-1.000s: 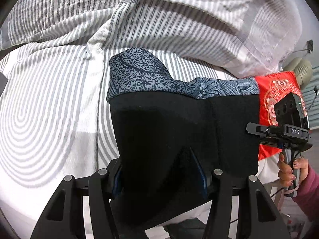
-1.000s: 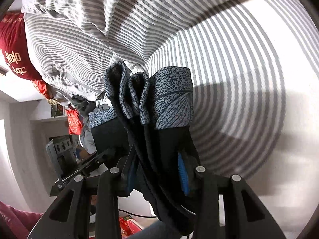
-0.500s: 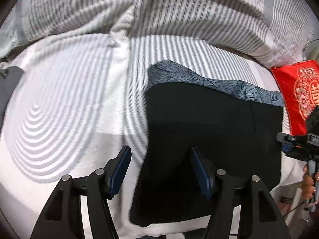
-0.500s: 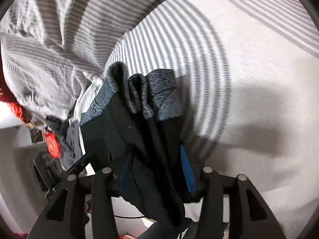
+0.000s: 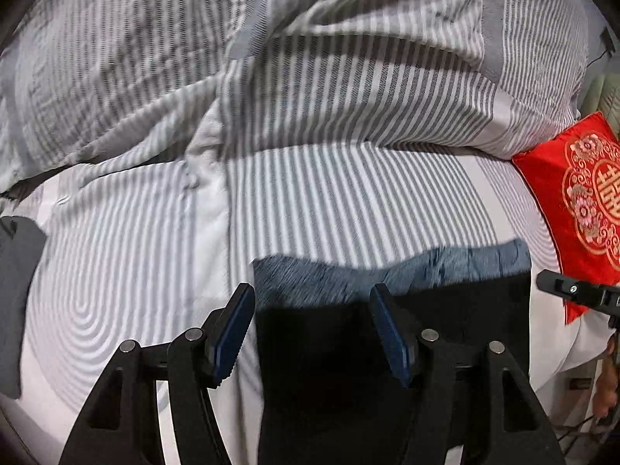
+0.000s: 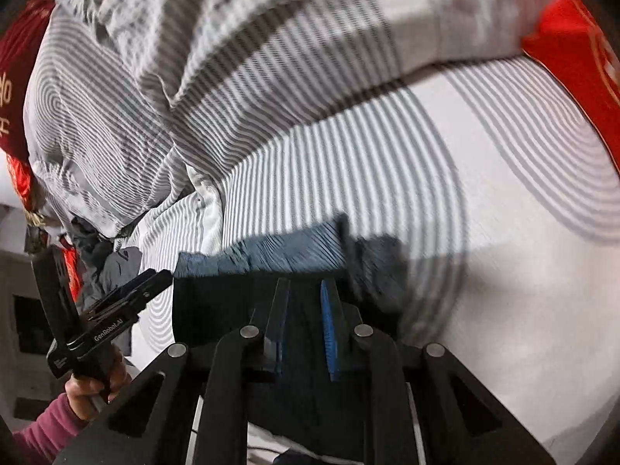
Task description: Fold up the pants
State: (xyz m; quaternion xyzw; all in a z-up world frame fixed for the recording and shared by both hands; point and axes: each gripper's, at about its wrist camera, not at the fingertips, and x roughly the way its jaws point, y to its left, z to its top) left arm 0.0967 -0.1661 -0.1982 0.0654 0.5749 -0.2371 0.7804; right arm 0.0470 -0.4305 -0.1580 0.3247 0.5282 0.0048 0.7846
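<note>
The pants (image 5: 457, 321) are black with a blue-grey patterned band (image 5: 445, 263) along the far edge. They lie folded flat on the striped bed. My left gripper (image 5: 310, 310) is open above their left edge, holding nothing. In the right wrist view the pants (image 6: 217, 298) lie under my right gripper (image 6: 306, 290), whose fingers stand a narrow gap apart over the black cloth; whether cloth is pinched between them is unclear. The left gripper (image 6: 155, 279) shows at the left there, the right gripper's tip (image 5: 569, 290) at the left wrist view's right edge.
A grey-and-white striped sheet (image 5: 348, 201) covers the bed, with a bunched striped duvet (image 5: 348, 58) behind. A red embroidered cushion (image 5: 581, 201) lies at the right. A grey garment (image 5: 15, 290) lies at the left edge. The bed's near edge runs just below the pants.
The left gripper has opened and let go of the pants, which dropped flat onto the bed. The right gripper lowered its bunched end, and the pants now lie spread out; both views are motion-blurred.
</note>
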